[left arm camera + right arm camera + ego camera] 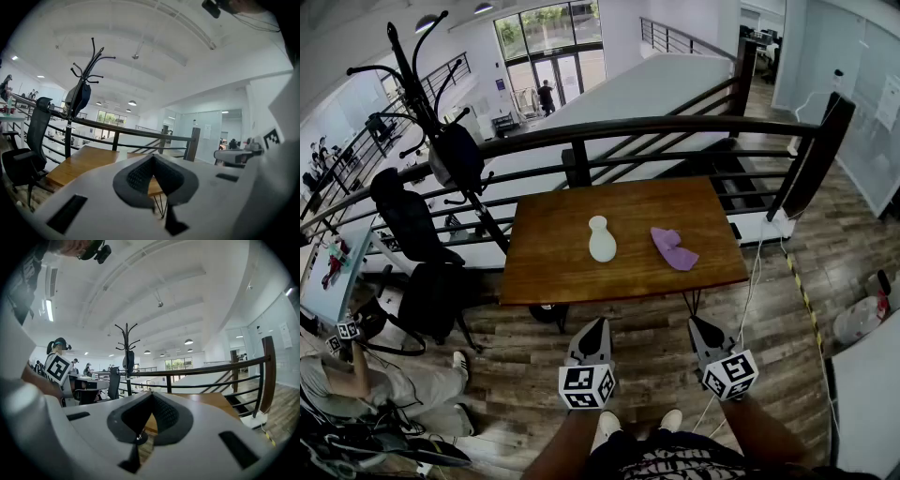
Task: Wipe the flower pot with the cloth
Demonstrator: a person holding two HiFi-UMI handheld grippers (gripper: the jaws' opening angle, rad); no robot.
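A white vase-shaped flower pot [602, 240] lies near the middle of the wooden table [553, 272]. To its right a crumpled purple cloth [674, 249] rests on the tabletop. Both grippers hang over the floor on the near side of the table, apart from both objects. My left gripper [596, 325] is shut with nothing in it, and in the left gripper view its tips [153, 156] meet over the table. My right gripper [700, 324] is also shut and empty, its tips [152, 393] touching. Pot and cloth are hidden behind the jaws in both gripper views.
A black railing [675, 127] runs behind the table. A coat rack [441, 112] and black office chairs [417, 230] stand at the left. A person [366, 384] sits at the lower left. Cables [750, 291] trail on the wooden floor at the right.
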